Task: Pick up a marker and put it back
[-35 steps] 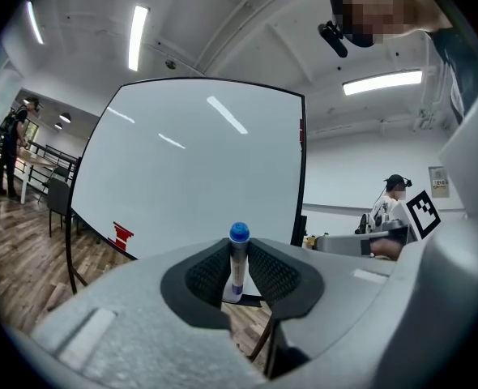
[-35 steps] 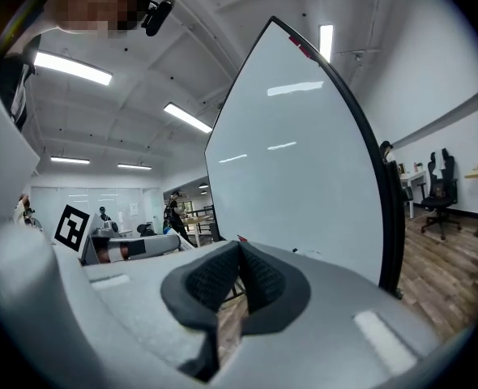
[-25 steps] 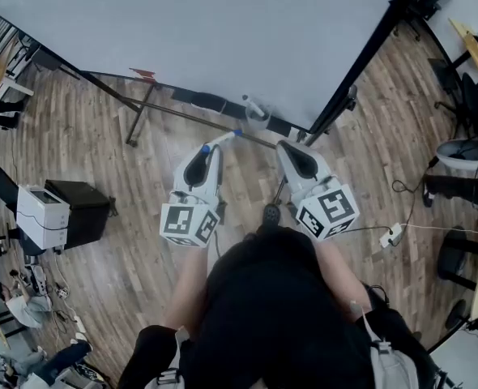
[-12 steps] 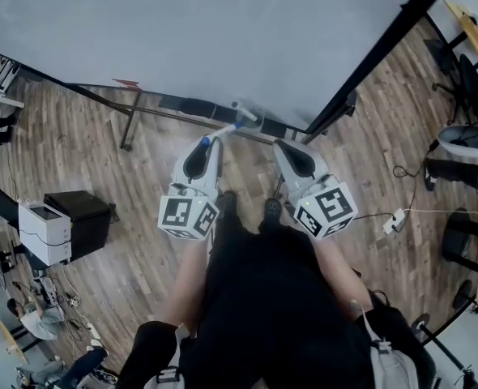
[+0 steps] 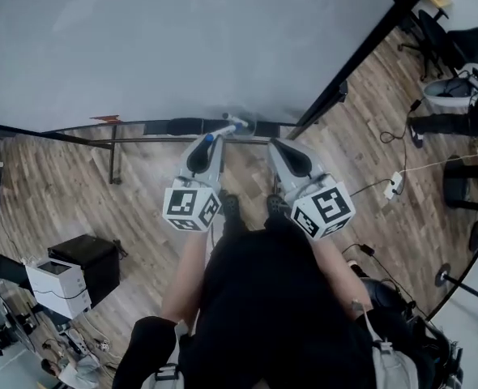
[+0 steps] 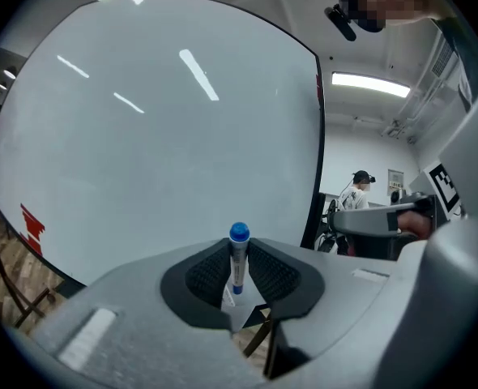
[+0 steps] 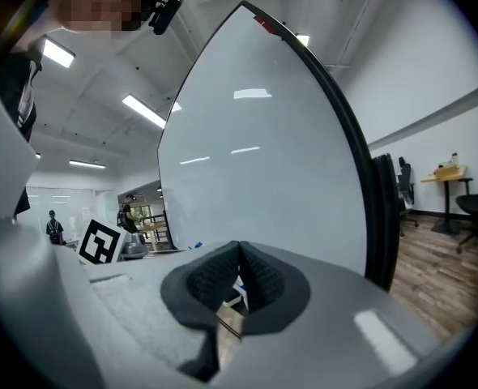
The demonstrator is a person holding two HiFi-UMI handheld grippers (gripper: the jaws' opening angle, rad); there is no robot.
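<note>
A white marker with a blue cap (image 6: pixel 237 254) stands between the pads of my left gripper (image 6: pixel 239 258), which is shut on it, cap pointing away toward the whiteboard (image 6: pixel 158 152). In the head view the left gripper (image 5: pixel 211 141) holds the marker (image 5: pixel 223 130) just short of the dark tray (image 5: pixel 166 126) along the board's lower edge. My right gripper (image 5: pixel 273 145) hovers beside it to the right, also near the tray. Its pads (image 7: pixel 255 278) meet with nothing between them, so the right gripper (image 7: pixel 239 267) is shut and empty.
The whiteboard (image 5: pixel 182 39) fills the top of the head view, its stand legs (image 5: pixel 112 159) on the wooden floor. A black box (image 5: pixel 85 258) and a white machine (image 5: pixel 54 278) sit lower left. A power strip with cables (image 5: pixel 398 181) and office chairs (image 5: pixel 454 47) lie to the right.
Both grippers have moved closer to the board and its tray, which now sits lower and larger in the head view. The left gripper still holds the marker.
</note>
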